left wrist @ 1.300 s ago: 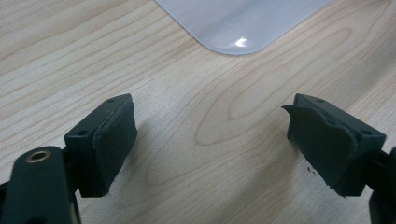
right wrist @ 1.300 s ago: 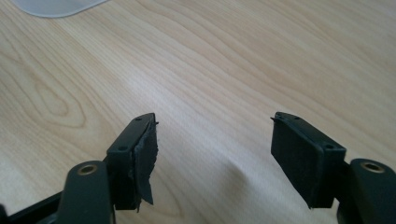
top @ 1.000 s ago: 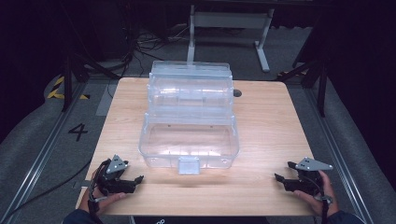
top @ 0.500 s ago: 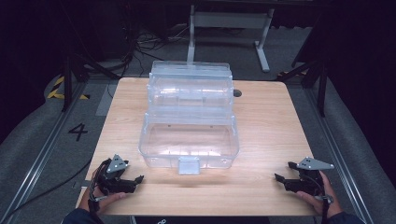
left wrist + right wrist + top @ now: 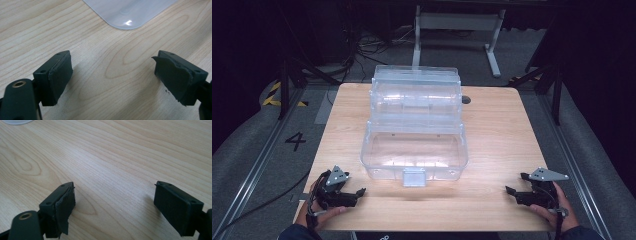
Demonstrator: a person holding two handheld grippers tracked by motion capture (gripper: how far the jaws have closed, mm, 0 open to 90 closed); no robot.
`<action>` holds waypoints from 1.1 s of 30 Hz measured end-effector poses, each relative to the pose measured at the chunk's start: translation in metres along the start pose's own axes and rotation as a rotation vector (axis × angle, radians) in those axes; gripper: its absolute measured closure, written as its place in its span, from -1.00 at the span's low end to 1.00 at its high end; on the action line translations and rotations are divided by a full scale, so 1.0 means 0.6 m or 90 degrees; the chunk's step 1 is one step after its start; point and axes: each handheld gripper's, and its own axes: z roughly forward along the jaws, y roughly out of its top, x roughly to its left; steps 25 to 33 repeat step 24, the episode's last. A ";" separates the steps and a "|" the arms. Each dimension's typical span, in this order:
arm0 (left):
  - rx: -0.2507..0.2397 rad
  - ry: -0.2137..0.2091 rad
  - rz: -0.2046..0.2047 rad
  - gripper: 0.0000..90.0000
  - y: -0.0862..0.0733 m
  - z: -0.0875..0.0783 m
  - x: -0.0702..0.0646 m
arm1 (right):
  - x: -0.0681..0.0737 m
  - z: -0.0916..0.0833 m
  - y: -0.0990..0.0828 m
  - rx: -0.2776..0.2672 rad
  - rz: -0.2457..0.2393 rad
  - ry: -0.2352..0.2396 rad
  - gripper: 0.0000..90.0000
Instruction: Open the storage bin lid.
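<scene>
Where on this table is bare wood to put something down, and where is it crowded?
Bare wood lies on either side of the clear plastic box, out to the table edges, and along the near edge between the left gripper and the right gripper. The middle is crowded: the open box fills it to the far edge.

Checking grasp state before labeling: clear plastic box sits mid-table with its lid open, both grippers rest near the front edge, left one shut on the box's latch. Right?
Not quite. The left gripper is open and holds nothing; its own view shows bare table between the jaws, short of the clear plastic box. The latch is untouched in the high view. The right gripper rests near the front edge too.
</scene>
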 end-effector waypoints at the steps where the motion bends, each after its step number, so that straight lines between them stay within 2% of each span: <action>1: 0.000 0.000 0.001 -0.66 0.000 0.000 0.000 | 0.000 0.000 0.000 0.000 0.000 0.000 -0.62; 10: -0.001 0.011 0.001 -0.66 -0.001 -0.002 0.000 | -0.001 0.002 0.002 0.000 -0.005 0.004 -0.63; 17: -0.002 0.009 -0.015 -0.66 -0.003 -0.002 -0.002 | -0.001 0.003 0.003 0.001 -0.005 0.004 -0.63; 21: 0.000 0.014 -0.010 -0.66 -0.003 -0.003 -0.001 | -0.002 0.004 0.003 0.001 -0.005 0.005 -0.65; 23: 0.001 0.012 -0.020 -0.66 -0.003 -0.003 -0.003 | -0.002 0.005 0.004 0.001 -0.004 0.005 -0.66; 33: 0.001 0.012 -0.021 -0.66 -0.003 -0.003 -0.003 | -0.002 0.005 0.004 0.002 -0.003 0.005 -0.66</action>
